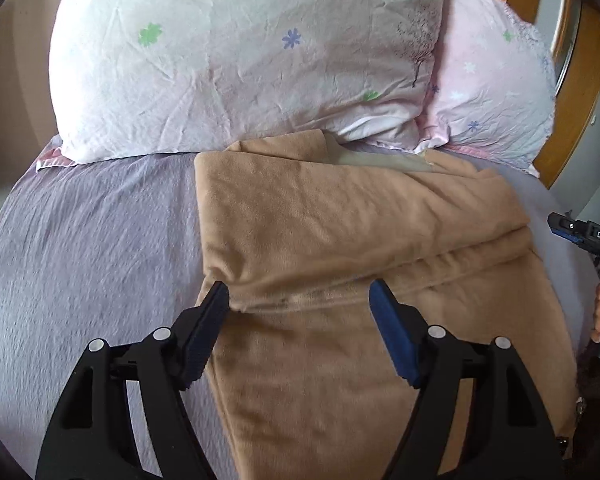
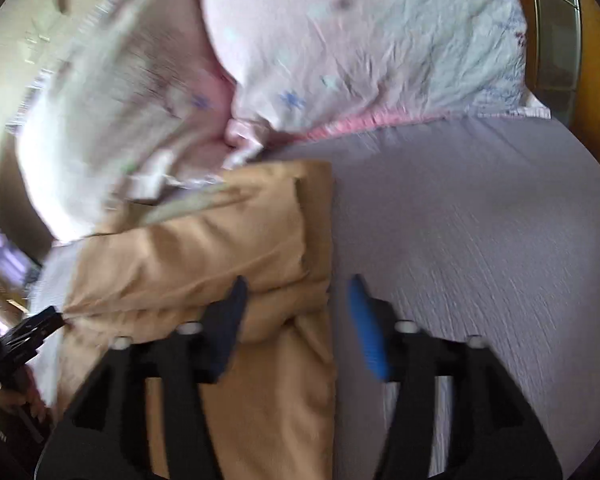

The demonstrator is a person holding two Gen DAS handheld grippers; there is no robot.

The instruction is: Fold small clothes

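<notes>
A tan garment [image 1: 340,240] lies partly folded on the lilac bed sheet [image 1: 92,240], with a doubled-over band across its middle. My left gripper [image 1: 300,300] is open just above the garment's near part, left finger at its left edge. In the blurred right wrist view the garment [image 2: 204,256] lies at left, and my right gripper [image 2: 298,304] is open over its right edge, empty. The right gripper also shows at the left wrist view's right edge [image 1: 588,236]. The left gripper shows at the right wrist view's left edge [image 2: 28,332].
Two floral pillows [image 1: 240,52] [image 1: 496,92] lie against the garment's far end. A wooden headboard [image 1: 580,92] stands at the far right. The lilac sheet [image 2: 480,240] spreads to the right of the garment.
</notes>
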